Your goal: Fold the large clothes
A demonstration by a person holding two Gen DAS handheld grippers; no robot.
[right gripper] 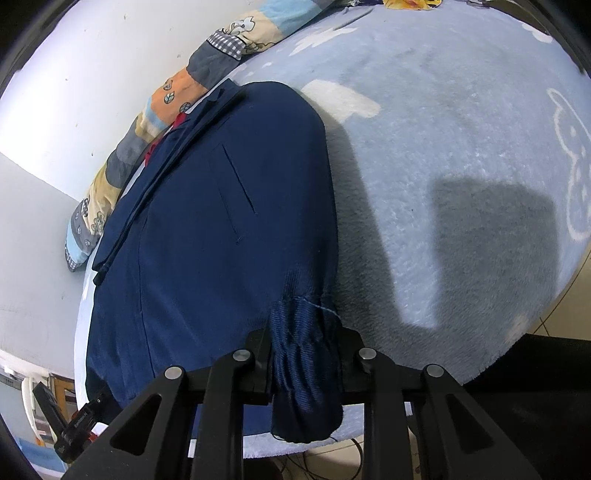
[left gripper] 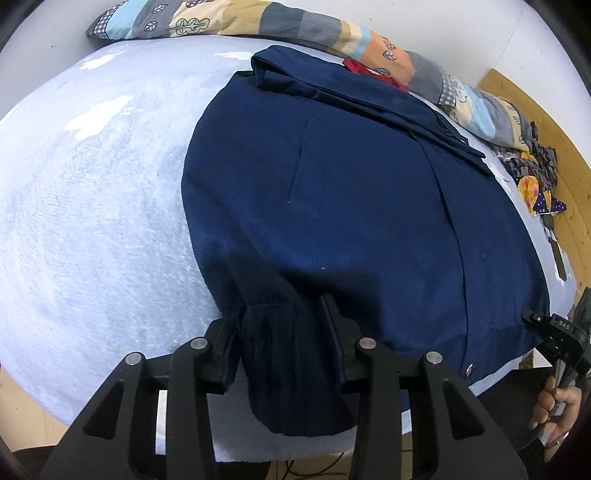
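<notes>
A large navy blue jacket (left gripper: 351, 206) lies spread on a light blue fleece blanket (left gripper: 96, 221); it also shows in the right wrist view (right gripper: 207, 229). My left gripper (left gripper: 280, 332) is shut on the jacket's ribbed hem corner (left gripper: 284, 369) at the near left. My right gripper (right gripper: 304, 350) is shut on the ribbed hem corner (right gripper: 303, 376) at the near right edge. The right gripper also shows in the left wrist view (left gripper: 554, 332) at the jacket's far corner, held by a hand. The left gripper shows in the right wrist view (right gripper: 74, 421) at lower left.
A patchwork quilt (left gripper: 258, 22) is bunched along the white wall behind the jacket, also seen in the right wrist view (right gripper: 155, 122). Crumpled colourful clothes (left gripper: 535, 177) lie at the right on a wooden floor (left gripper: 569, 192). A red cloth (left gripper: 365, 70) peeks out behind the collar.
</notes>
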